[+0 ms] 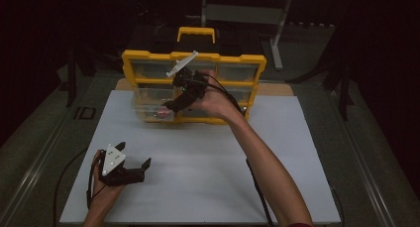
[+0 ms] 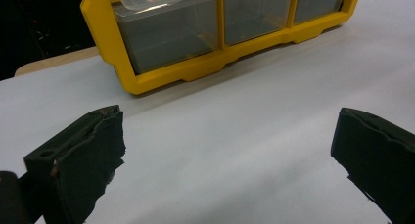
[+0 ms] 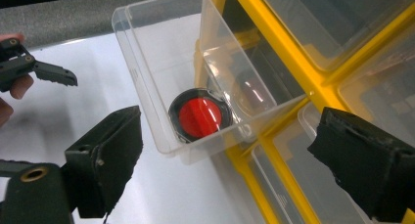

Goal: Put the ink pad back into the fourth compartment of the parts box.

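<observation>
A yellow drawer cabinet [image 1: 193, 58] stands at the far side of the white board [image 1: 208, 157]. One clear drawer [image 3: 161, 72] is pulled out, and a round red and black disc [image 3: 200, 116] lies in it. My right gripper [image 3: 225, 155] hovers open just above that drawer, with nothing between its jaws; in the high view the right gripper [image 1: 171, 107] is at the cabinet's front. My left gripper [image 1: 134, 168] rests low over the board's near left, open and empty. In the left gripper view the cabinet [image 2: 161, 77] lies ahead of the wide-apart jaws.
A metal stand [image 1: 277, 28] rises behind the cabinet at the back right. A wooden edge [image 1: 277, 88] shows under the board's far side. Cables trail from both grippers across the board. Dark floor surrounds the table.
</observation>
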`<state>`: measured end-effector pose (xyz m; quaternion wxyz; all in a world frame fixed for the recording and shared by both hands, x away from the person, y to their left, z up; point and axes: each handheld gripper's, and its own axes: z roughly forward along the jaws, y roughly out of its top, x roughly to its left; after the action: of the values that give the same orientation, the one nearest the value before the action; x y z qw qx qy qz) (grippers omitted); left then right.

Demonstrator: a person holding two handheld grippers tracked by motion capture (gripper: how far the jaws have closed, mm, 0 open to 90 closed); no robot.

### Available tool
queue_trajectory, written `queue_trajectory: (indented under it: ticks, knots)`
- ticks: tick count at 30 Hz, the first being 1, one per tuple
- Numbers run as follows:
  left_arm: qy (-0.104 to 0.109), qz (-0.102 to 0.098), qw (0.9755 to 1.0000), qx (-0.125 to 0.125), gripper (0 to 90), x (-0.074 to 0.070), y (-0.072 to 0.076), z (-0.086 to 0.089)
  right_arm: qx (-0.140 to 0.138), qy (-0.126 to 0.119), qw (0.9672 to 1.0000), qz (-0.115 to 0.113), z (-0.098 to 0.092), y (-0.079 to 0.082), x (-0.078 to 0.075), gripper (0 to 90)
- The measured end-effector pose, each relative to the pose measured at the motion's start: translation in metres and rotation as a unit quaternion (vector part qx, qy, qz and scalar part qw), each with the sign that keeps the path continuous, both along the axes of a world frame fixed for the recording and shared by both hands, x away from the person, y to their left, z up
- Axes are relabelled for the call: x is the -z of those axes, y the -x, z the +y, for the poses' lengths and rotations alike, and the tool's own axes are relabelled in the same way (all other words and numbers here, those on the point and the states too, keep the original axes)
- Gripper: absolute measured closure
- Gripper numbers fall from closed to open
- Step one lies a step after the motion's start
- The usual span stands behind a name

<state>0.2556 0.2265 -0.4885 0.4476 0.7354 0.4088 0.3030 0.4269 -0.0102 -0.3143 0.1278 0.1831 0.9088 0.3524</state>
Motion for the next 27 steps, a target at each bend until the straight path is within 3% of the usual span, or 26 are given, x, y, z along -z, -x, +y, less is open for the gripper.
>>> queue_trajectory:
  ticks: [27]
  knots:
    - [0.025, 0.001, 0.9997, -0.004, 0.1, -0.002, 0.000, 0.005, -0.007, 0.022, 0.9997, 0.003, -0.011, 0.006, 0.011, 10.4]
